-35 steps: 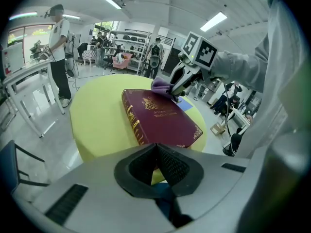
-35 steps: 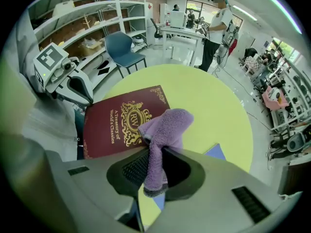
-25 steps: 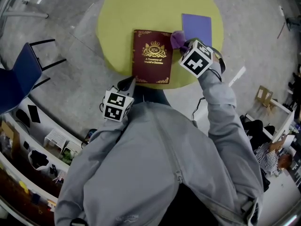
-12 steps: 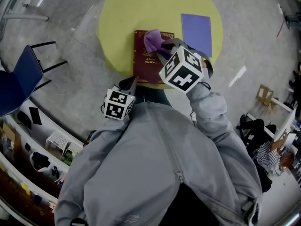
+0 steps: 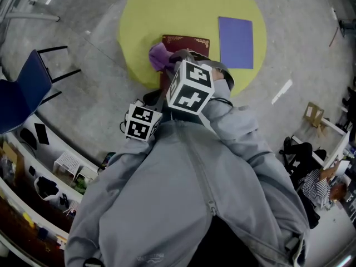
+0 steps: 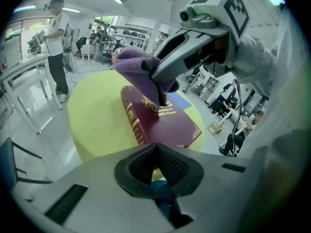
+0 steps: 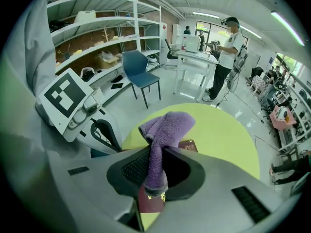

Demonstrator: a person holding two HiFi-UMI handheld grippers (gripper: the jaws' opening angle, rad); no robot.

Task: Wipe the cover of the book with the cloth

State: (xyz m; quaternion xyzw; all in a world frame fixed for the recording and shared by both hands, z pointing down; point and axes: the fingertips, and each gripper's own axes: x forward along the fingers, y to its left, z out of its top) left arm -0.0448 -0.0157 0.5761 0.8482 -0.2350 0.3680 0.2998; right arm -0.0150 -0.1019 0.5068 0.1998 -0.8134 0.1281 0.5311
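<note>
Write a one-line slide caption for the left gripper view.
Right gripper, shut on a purple cloth, poised over a maroon hardcover book on a round yellow table; left gripper shut and empty.

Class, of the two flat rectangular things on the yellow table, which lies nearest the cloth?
The dark red book, right by the purple cloth; the plain blue sheet lies apart.

We look steeply down from head height, the table [image 5: 139, 15] at 12 o'clock. The left and right gripper views sit close behind their jaws, facing each other. All three share the book [image 5: 186, 40] and cloth [image 5: 159, 55].
</note>
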